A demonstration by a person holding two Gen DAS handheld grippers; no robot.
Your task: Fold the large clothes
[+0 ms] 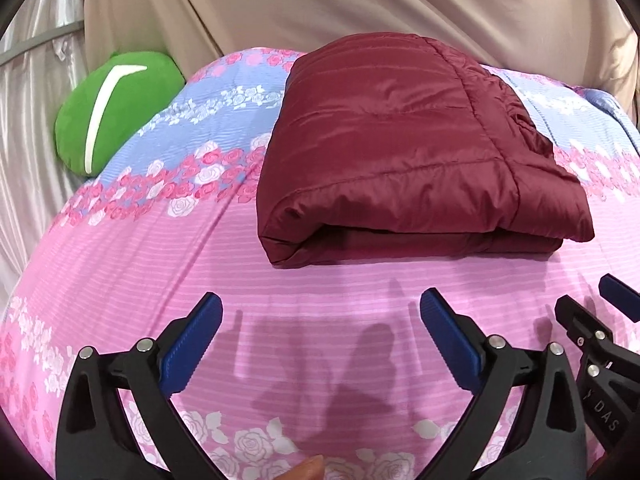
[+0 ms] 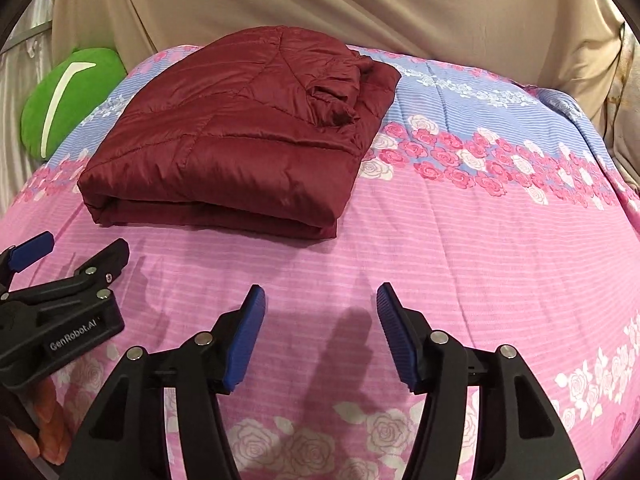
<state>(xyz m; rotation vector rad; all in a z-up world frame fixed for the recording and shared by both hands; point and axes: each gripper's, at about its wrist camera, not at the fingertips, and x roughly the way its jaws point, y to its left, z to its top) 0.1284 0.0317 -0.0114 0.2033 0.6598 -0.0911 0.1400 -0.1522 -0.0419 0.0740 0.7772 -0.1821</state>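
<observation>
Quilted maroon puffer jacket [image 1: 416, 148] sits folded into a compact rectangle on the pink floral bedspread [image 1: 200, 264], at my 12 o'clock. My left gripper [image 1: 320, 344] and right gripper [image 2: 320, 336] are both spread, holding nothing, clear of it. Fold looks done; little left, I reckon.

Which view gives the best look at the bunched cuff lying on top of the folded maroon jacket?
The right wrist view: the bunched cuff faces the camera on top of the folded maroon jacket. In the left wrist view the cuff sits at the jacket's far right edge, seen side-on and partly hidden.
</observation>
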